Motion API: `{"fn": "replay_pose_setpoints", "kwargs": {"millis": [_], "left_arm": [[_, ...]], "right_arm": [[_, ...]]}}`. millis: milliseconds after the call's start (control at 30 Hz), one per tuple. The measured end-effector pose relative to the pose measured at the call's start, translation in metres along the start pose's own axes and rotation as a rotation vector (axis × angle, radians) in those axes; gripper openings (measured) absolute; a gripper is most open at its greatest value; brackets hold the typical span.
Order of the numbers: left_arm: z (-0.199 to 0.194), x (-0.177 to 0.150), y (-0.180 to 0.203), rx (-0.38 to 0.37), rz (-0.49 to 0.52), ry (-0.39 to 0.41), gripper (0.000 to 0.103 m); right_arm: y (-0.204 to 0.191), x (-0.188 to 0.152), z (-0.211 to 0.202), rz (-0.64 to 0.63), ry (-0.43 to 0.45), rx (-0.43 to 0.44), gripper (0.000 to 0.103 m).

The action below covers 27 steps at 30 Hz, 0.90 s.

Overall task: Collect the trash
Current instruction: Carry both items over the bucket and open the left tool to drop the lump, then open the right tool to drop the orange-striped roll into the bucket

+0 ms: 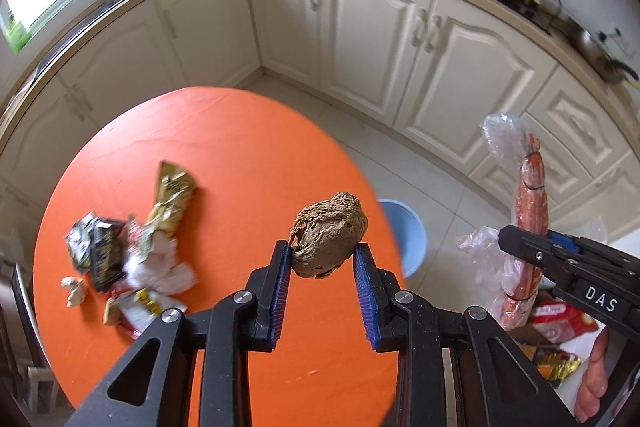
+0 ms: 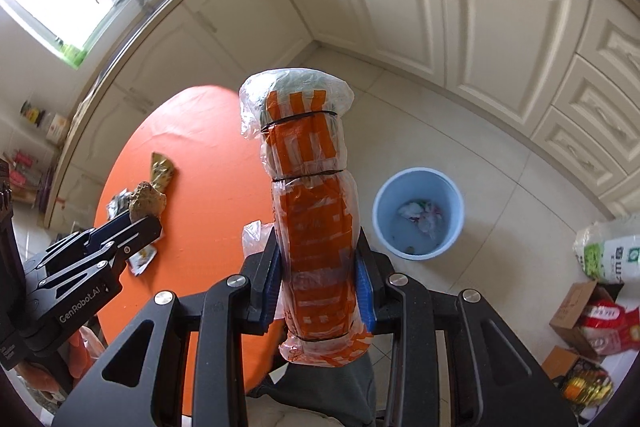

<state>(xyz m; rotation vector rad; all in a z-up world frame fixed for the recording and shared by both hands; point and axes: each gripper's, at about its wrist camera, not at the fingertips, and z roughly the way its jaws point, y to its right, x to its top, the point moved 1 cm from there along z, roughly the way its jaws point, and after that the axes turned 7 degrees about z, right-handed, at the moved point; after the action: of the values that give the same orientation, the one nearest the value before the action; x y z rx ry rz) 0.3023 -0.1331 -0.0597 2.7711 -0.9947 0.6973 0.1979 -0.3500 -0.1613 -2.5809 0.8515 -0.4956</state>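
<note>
Several wrappers (image 1: 132,251) lie in a loose heap on the left of the orange surface (image 1: 240,147), with a gold foil packet (image 1: 172,199) just beyond them and a small beige scrap (image 1: 74,291) at the near edge of the heap; none of these is collected yet. Moving right, we see the left gripper (image 1: 322,247) with its blue-padded fingers (image 1: 282,267) clenched on a crumpled brown paper ball (image 1: 328,235), lifted clear above the surface near its right edge. In the right wrist view the same gripper comes in from the left, the ball gripped at its tip.

Further right, on the tiled floor beside the surface, stands the blue bin (image 2: 418,213), open at the top. We can make out a few pale crumpled pieces (image 2: 420,217) at its bottom, so some trash is already in. Right of that, the right gripper (image 2: 320,275) has its fingers (image 2: 270,275) closed on an orange roll wrapped in clear plastic (image 2: 312,207), bound by thin black bands and held upright, its top well above the fingertips. It hangs over the floor between the surface and the bin.

We judge the job to be partly done: a little is in the bin, two items are in hand and not yet dropped, and the heap on the surface makes up most of what is left. At the far right, bags and boxes (image 2: 592,315) sit on the floor; we cannot tell whether they count as trash.
</note>
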Motion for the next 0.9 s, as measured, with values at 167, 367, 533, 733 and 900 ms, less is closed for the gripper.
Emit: {"fn": "replay_pose_setpoints", "kwargs": {"millis": [167, 367, 533, 733, 900], "left_arm": [[0.028, 0.024, 0.051, -0.014, 0.09, -0.029, 0.028], [0.073, 0.054, 0.104, -0.028, 0.184, -0.071, 0.028], [0.118, 0.082, 0.133, -0.034, 0.218, -0.113, 0.028], [0.173, 0.109, 0.152, -0.017, 0.229, -0.147, 0.03], [0.203, 0.123, 0.156, 0.045, 0.219, -0.145, 0.042]], "right_arm": [[0.049, 0.011, -0.009, 0.08, 0.016, -0.029, 0.032], [0.11, 0.022, -0.007, 0.18, 0.012, -0.065, 0.032], [0.154, 0.027, 0.001, 0.252, 0.008, -0.086, 0.032], [0.187, 0.033, 0.029, 0.313, -0.046, -0.076, 0.032], [0.196, 0.038, 0.046, 0.323, -0.078, -0.076, 0.032]]}}
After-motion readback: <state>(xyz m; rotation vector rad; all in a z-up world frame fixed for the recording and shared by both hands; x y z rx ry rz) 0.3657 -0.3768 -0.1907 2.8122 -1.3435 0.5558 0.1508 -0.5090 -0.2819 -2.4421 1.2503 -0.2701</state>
